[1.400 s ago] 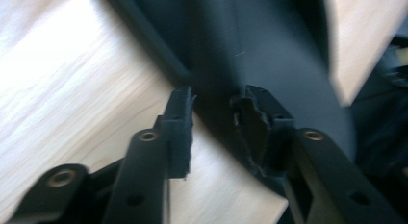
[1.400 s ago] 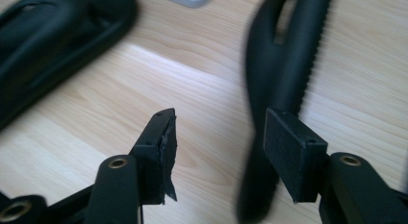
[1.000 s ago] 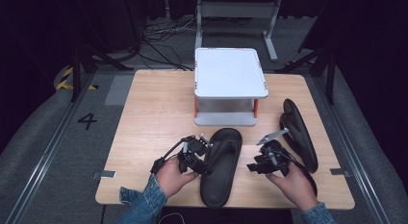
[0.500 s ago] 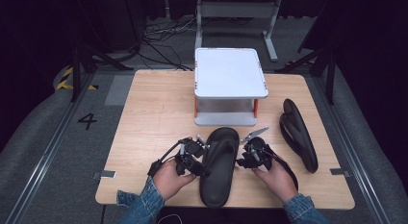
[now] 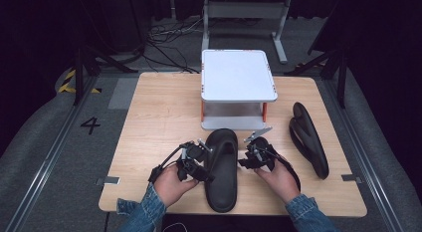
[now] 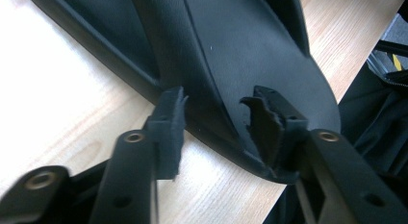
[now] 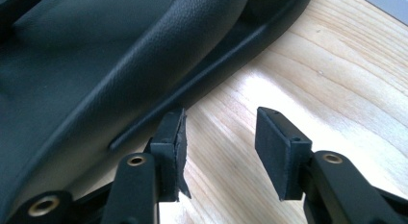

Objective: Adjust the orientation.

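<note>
High view: black sandal between left tongs, right tongs.

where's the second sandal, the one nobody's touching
In the high view the second sandal lies at the table's right side, right of the white stand and beyond the right claw.

Right gripper now beside sandal

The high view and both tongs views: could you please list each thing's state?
Near slipper: flat on the table, sole down, between the tongs.
Far slipper: tipped on its side, at the table's right.
Shelf: upright, top bare.
Left tongs: open, at the slipper's edge.
Right tongs: open, beside the slipper.
</note>
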{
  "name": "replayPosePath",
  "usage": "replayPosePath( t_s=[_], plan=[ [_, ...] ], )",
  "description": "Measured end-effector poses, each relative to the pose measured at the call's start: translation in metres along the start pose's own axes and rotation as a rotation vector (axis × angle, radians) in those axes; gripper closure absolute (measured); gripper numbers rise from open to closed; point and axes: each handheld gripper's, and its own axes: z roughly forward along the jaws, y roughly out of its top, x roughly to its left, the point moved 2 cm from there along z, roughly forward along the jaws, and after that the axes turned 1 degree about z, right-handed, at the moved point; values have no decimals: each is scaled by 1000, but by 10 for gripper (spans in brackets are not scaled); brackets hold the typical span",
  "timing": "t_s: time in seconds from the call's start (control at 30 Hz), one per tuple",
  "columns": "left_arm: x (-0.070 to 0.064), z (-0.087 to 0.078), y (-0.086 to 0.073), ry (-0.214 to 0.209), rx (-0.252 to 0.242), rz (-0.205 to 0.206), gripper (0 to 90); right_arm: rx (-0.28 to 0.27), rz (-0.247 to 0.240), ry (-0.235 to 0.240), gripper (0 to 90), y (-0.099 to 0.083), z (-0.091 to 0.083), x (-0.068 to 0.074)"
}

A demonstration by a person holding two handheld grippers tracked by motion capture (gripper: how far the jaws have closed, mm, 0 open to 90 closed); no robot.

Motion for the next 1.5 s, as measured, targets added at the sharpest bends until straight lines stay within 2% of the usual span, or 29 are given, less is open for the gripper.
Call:
replayPosePath(
  t_s=[0.1, 0.13, 0.2, 0.3, 0.33, 0.37, 0.4, 0.43, 0.57, 0.63, 0.7, 0.77, 0.87, 0.9, 0.97, 1.07, 1.13, 1.23, 1.33, 1.4, 1.5],
  plan=[
    [2, -9, 0, 33, -9, 11, 536, -12, -18, -33, 547, -3, -13, -3],
    [4, -12, -1, 45, -28, 11, 526, -22, -24, -49, 546, -4, -21, -5],
    [12, -21, -1, 67, -42, 4, 519, -45, -9, -70, 537, -6, -40, -11],
    [21, -32, -3, 114, -67, 13, 498, -113, 36, -93, 517, -10, -74, -23],
    [21, -32, -3, 114, -67, 13, 486, -117, 48, -92, 513, -12, -82, -26],
    [24, -36, -4, 123, -65, 16, 486, -117, 48, -92, 513, -12, -82, -26],
    [30, -42, -7, 127, -80, 28, 485, -137, 52, -119, 521, -18, -97, -32],
    [30, -42, -7, 127, -80, 28, 485, -140, 64, -136, 523, -21, -103, -36],
    [45, -55, -11, 161, -102, 28, 479, -140, 116, -161, 506, -33, -122, -54],
    [53, -60, -14, 164, -111, 2, 445, -129, 136, -161, 491, -39, -128, -62],
    [60, -64, -17, 173, -125, -12, 429, -132, 145, -183, 491, -44, -135, -68],
    [66, -68, -21, 196, -130, -27, 426, -145, 158, -192, 490, -46, -141, -73],
    [75, -73, -27, 239, -149, -42, 420, -183, 187, -229, 489, -46, -153, -84],
    [78, -74, -29, 240, -152, -48, 416, -195, 189, -243, 486, -46, -156, -88],
    [80, -74, -31, 246, -157, -47, 408, -211, 193, -259, 479, -45, -158, -92],
    [88, -76, -36, 257, -166, -64, 406, -184, 205, -301, 465, -37, -160, -114],
    [92, -76, -39, 255, -166, -69, 403, -184, 210, -305, 465, -35, -161, -117],
    [98, -78, -44, 266, -173, -87, 401, -178, 241, -315, 471, -27, -161, -134],
    [102, -78, -46, 266, -174, -90, 396, -141, 274, -327, 465, -19, -153, -148],
    [103, -77, -47, 270, -176, -90, 393, -101, 269, -351, 467, -14, -144, -155],
    [103, -76, -47, 264, -176, -95, 393, -68, 279, -367, 473, -10, -137, -161]
  ],
)
